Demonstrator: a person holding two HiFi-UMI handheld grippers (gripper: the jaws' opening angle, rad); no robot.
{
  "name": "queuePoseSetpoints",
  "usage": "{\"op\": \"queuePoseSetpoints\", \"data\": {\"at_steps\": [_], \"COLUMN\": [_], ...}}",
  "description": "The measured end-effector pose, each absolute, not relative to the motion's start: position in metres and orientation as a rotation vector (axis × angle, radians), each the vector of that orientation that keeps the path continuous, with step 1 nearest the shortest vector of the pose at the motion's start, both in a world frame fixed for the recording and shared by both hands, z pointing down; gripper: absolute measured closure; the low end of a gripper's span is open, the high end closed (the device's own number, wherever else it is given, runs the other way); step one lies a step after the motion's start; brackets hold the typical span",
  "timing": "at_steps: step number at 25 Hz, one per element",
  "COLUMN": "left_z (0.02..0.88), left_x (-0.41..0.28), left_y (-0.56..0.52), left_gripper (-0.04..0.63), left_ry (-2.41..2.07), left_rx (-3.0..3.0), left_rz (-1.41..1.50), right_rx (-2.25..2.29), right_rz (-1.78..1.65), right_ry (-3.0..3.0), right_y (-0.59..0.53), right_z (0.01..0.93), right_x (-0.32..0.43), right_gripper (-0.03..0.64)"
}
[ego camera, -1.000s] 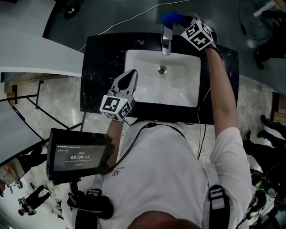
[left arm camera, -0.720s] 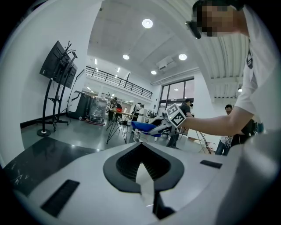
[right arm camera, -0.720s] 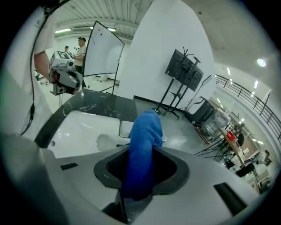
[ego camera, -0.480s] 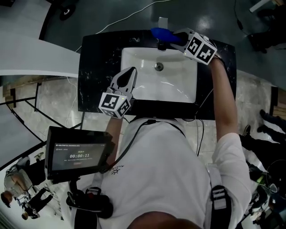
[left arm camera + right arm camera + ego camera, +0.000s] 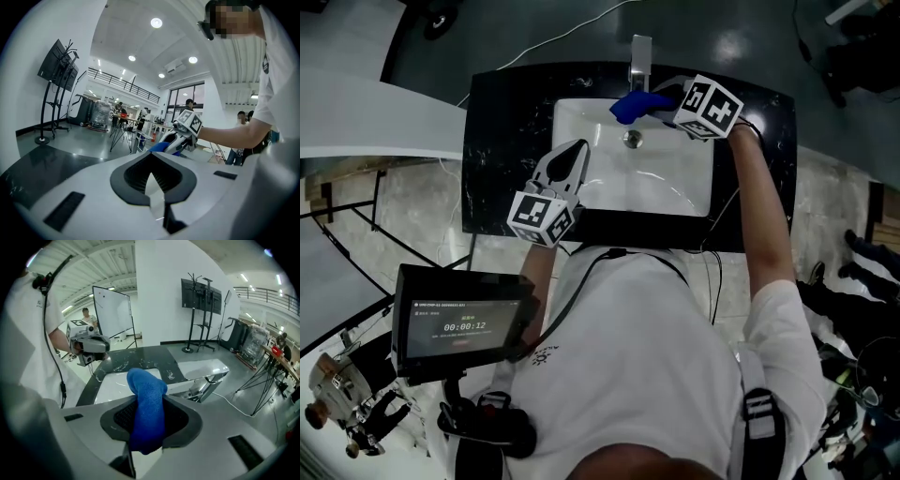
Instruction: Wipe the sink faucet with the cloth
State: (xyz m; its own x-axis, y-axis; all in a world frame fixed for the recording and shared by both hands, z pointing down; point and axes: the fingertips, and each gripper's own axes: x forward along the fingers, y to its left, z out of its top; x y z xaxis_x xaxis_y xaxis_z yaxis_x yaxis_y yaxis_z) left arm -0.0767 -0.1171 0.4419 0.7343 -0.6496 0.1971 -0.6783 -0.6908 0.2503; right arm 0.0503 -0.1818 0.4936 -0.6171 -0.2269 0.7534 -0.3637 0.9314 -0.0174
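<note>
Right hand-held gripper point(image 5: 664, 99) pinching blue cloth point(image 5: 633, 105) over sink point(image 5: 675, 187), just below faucet point(image 5: 639, 56), left hand-held gripper point(image 5: 574, 155) hovering closed, empty, over black desk point(image 5: 502, 131) edge, nothing blocking faucet.

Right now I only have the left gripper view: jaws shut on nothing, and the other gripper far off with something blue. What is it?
Observer: A blue cloth, clamped in the jaws of the right gripper.
Operator: Is it at the faucet?
Observer: In the head view it sits at the spout end of the chrome faucet, over the white basin; contact I can't confirm.
Operator: And mine?
Observer: The left gripper hangs over the basin's near left corner.
</note>
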Motion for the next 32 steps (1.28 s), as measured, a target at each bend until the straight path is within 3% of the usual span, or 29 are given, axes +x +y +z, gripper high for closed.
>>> {"op": "queuePoseSetpoints", "data": {"at_steps": [17, 23, 26, 32], "left_z": [0.442, 0.441, 0.439, 0.442], "left_x": [-0.083, -0.084, -0.085, -0.087], "left_y": [-0.120, -0.122, -0.123, -0.121], "left_gripper": [0.594, 0.594, 0.594, 0.594], "left_ry": [-1.063, -1.067, -1.071, -1.059], "left_rx": [2.618, 2.621, 2.624, 2.633], "left_rz": [0.139, 0.133, 0.129, 0.139], "right_rx": [0.892, 1.036, 0.986, 0.601], "right_rz": [0.477, 0.482, 0.412, 0.357], "right_ry": [-2.235, -2.200, -2.265, -2.395], "right_y": [-0.266, -0.257, -0.237, -0.181], "right_z": [0.504, 0.501, 0.487, 0.472], "right_x": [0.088, 0.136, 0.147, 0.099], "right_gripper": [0.494, 0.494, 0.494, 0.494]}}
